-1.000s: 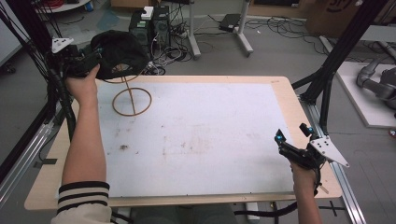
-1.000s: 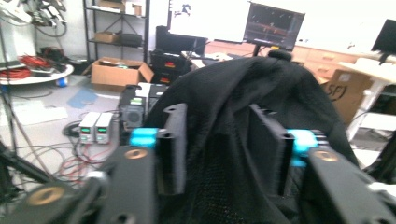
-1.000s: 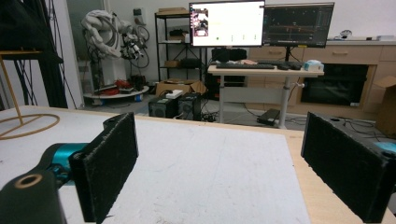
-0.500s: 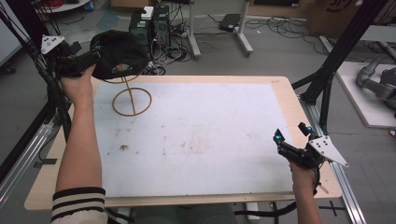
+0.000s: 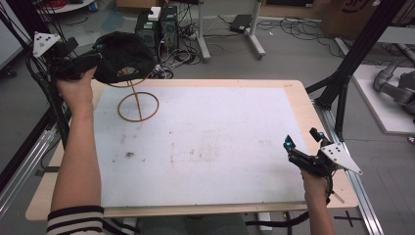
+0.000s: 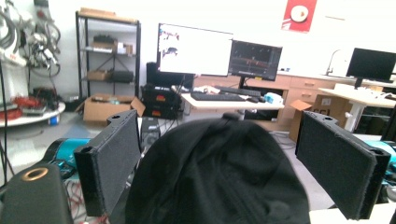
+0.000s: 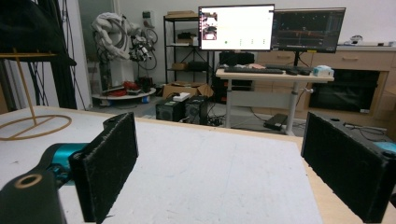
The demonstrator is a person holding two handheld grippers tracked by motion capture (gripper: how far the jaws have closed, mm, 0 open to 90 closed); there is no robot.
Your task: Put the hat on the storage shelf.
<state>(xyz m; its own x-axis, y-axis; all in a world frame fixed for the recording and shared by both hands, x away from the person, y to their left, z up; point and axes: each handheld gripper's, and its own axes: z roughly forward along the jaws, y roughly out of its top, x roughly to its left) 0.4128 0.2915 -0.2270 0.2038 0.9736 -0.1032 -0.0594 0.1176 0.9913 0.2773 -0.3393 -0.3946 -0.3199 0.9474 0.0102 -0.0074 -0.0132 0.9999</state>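
**Cap on stand, left jaws let go**

Right gripper (image 5: 304, 155) sits near the counter's (image 5: 205, 147) near right edge, low and about level, pointing across the board. Its jaws are spread wide with nothing between them; the right gripper view shows bare counter (image 7: 210, 168) between the two pads. Parked, likely waiting while the other hand works.

Left forearm (image 5: 78, 161) reaches long up the left side to the far left corner, wrist raised, left gripper (image 5: 80, 66) held above counter level and aimed at the cap (image 5: 125, 56). Left jaws have just been opening and now stand wide: in the left gripper view the pads flank the cap (image 6: 219, 172) with gaps either side, not pressing it. Reads as a release.

Cap is black, crown up, draped over the top of the stand (image 5: 138, 100), a thin wire stand with a ring base flat on the counter near the far left corner. It hangs there on its own, so the stand carries it, not the jaws. In the right gripper view the stand (image 7: 28, 112) and the cap's lower edge (image 7: 28, 28) show far left.

Placement looks done; left hand probably needs to back off clear without snagging the cap.
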